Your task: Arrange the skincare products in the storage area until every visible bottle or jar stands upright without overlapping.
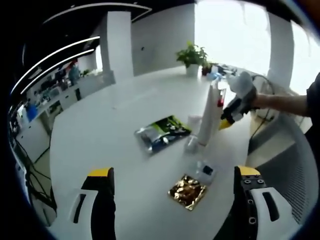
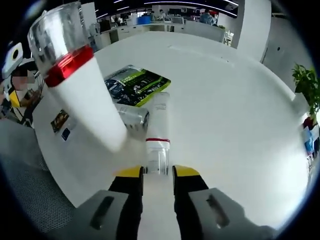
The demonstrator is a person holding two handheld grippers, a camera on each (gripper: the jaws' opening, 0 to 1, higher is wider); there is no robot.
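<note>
Open-plan office, white table [image 1: 125, 120], desks [image 2: 165, 22], potted plant [image 1: 191, 56]

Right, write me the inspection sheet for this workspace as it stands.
Surface: white table, curved edge.
Job's things: tall white bottle with red band, upright; slim white tube between the right gripper's jaws; small clear jar near the table edge.
Clutter: green-black pouch, gold sachet, both flat.
Grippers: left gripper open, apart from everything; right gripper shut on the tube.
Cables: cable hanging past the table edge.
Surroundings: potted plant, bright window, office desks.
</note>
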